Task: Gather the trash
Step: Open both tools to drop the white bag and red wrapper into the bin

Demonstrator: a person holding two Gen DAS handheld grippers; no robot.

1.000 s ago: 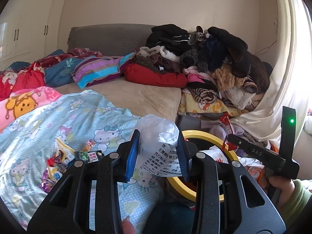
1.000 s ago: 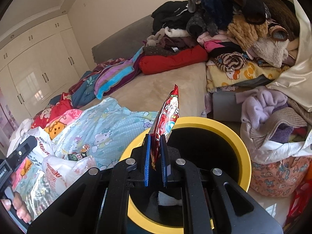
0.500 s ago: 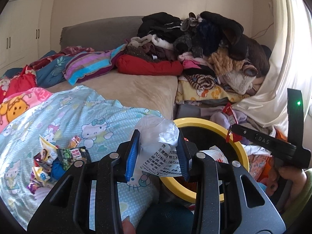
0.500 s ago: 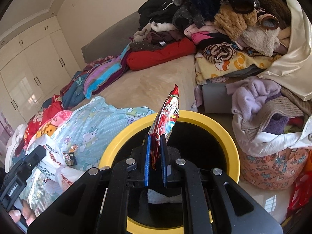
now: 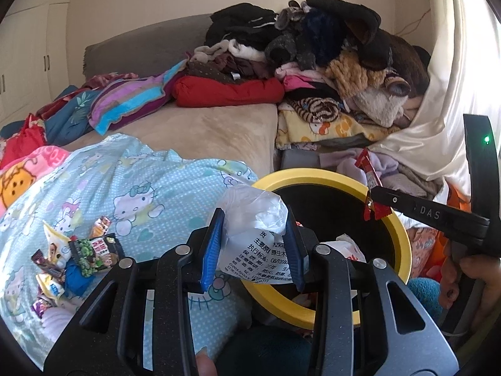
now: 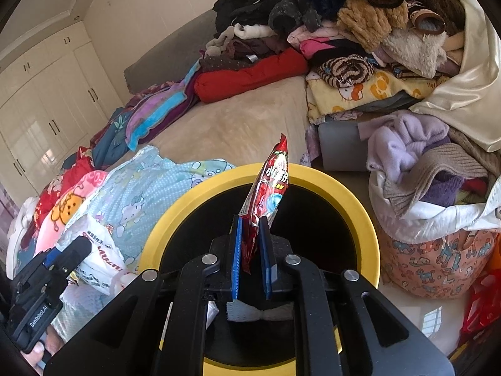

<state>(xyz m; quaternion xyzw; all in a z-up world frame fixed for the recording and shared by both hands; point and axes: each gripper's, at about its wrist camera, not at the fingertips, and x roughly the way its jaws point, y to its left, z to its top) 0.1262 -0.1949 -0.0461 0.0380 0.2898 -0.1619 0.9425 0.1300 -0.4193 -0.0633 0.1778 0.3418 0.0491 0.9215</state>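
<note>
My left gripper (image 5: 253, 217) is shut on a crumpled white plastic bag (image 5: 250, 200) with printed text, held just over the near left rim of a yellow-rimmed black bin (image 5: 313, 174). My right gripper (image 6: 250, 221) hangs over the bin's mouth (image 6: 328, 178), and its jaws are opening. A red snack wrapper (image 6: 275, 181) stands upright between the parted pads with a gap beside it. In the left wrist view the right gripper (image 5: 372, 195) reaches in from the right, with the red wrapper (image 5: 368, 169) at its tip. The bin holds white trash (image 6: 260, 313).
Several snack wrappers (image 5: 78, 253) lie on the light blue cartoon blanket (image 5: 141, 188) left of the bin. Piled clothes (image 5: 328, 62) cover the far bed. A cloth basket of clothes (image 6: 438, 257) stands right of the bin. White wardrobes (image 6: 47, 94) line the left wall.
The left gripper carried the white bag right and down, closer to the bin's rim. The right gripper sank a little over the bin, and its pads parted slightly around the red wrapper.
</note>
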